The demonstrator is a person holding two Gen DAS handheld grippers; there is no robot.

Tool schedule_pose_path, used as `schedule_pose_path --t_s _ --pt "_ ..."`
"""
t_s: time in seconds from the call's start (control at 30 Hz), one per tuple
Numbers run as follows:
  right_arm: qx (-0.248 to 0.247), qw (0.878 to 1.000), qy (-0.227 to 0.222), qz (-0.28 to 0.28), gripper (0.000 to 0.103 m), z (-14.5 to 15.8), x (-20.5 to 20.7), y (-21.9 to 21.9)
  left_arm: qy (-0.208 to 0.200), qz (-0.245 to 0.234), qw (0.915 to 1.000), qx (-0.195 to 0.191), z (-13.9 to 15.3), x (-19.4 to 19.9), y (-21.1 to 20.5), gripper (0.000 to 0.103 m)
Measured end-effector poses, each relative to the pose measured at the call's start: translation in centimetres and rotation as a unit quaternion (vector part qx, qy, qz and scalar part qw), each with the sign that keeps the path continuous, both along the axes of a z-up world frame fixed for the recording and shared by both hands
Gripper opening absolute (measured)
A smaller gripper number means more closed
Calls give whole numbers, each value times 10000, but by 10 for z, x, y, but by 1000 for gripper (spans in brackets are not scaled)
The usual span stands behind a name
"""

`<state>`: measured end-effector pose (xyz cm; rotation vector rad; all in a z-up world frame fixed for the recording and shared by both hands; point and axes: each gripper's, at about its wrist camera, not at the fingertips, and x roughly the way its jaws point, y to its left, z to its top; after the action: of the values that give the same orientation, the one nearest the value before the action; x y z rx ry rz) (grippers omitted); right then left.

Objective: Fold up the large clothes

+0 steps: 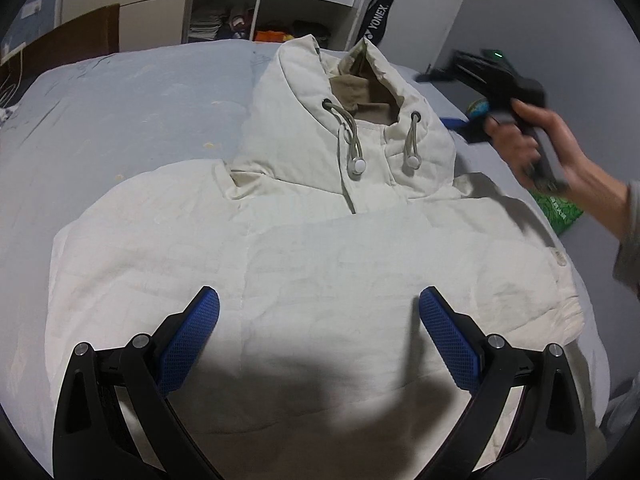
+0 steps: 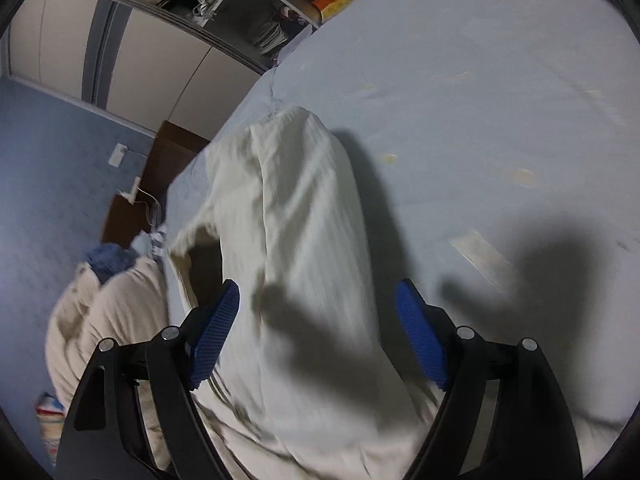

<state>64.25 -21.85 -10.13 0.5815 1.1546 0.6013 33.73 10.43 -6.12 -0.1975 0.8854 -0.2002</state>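
Observation:
A cream hooded jacket (image 1: 320,248) lies flat, front up, on the pale blue bed sheet (image 1: 120,120), with its hood (image 1: 360,120) and drawcords at the far end. My left gripper (image 1: 319,294) hangs open over the jacket's body, nothing between its blue pads. At the right, beside the hood, a person's hand (image 1: 536,140) holds the blurred right gripper. In the right wrist view the right gripper (image 2: 318,286) is open above a raised fold of the cream fabric (image 2: 304,200), and its pads do not press on it.
White shelves (image 1: 232,20) and a black racket bag (image 1: 378,20) stand beyond the bed. A brown headboard (image 1: 72,40) is at the far left. A green packet (image 1: 560,210) lies at the bed's right edge. A beige bundle (image 2: 104,304) sits beside the bed.

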Motion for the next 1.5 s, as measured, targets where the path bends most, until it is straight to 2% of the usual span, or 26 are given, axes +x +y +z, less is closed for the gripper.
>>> schedule_pose_path --t_s 0.1,0.2,0.23,0.27,0.33,0.37,0.53,0.67,0.77,0.8,0.97,1.07,1.23,1.3,1.4,1.47,1.5 --pt "45 9996 143 254 77 -10 17 20 -54 -11 10000 -71 -6 4 3 96" --pt "-144 9992 74 366 76 -17 25 38 -172 -29 9998 -29 -11 3 4 96" --pt "-186 9992 29 351 66 -17 25 41 -200 -19 9998 -35 -11 2 4 96" --pt "-247 9992 -40 327 45 -16 23 44 -217 0 9997 -56 -10 1 5 96" --pt "-348 9985 -229 359 28 -9 18 50 -229 102 9996 -117 -6 -2 8 96" --pt "-351 9982 -302 375 23 -6 16 49 -228 170 9995 -166 -4 -3 11 96" --pt "-289 9956 -774 433 19 25 -16 46 -130 607 9976 -320 5 -10 35 96" --pt "-437 9891 -1245 658 18 54 -60 46 -1 920 9948 -447 15 -21 55 96" --pt "-546 9785 -1744 960 17 72 -102 47 34 1073 9930 -496 26 -29 66 96" --pt "-687 9711 -1978 1145 17 79 -125 50 21 1111 9925 -516 32 -34 69 96" --pt "-1071 9459 -2603 1614 17 90 -206 52 -80 1222 9908 -575 56 -51 75 96" --pt "-1068 9405 -2644 1849 17 88 -245 49 -187 1311 9895 -575 73 -66 78 96" --pt "-1409 9278 -2806 2015 17 73 -304 34 -281 1493 9859 -701 90 -85 84 96" --pt "-1707 9154 -2977 2105 17 65 -323 31 -287 1562 9843 -763 95 -92 87 96" --pt "-2348 8795 -3430 2317 17 47 -358 28 -303 1691 9812 -883 102 -101 91 96" --pt "-2571 8670 -3557 2360 17 36 -369 24 -314 1764 9786 -1016 106 -111 94 96" --pt "-2727 8567 -3683 2368 17 30 -376 21 -318 1794 9770 -1112 108 -114 94 96"
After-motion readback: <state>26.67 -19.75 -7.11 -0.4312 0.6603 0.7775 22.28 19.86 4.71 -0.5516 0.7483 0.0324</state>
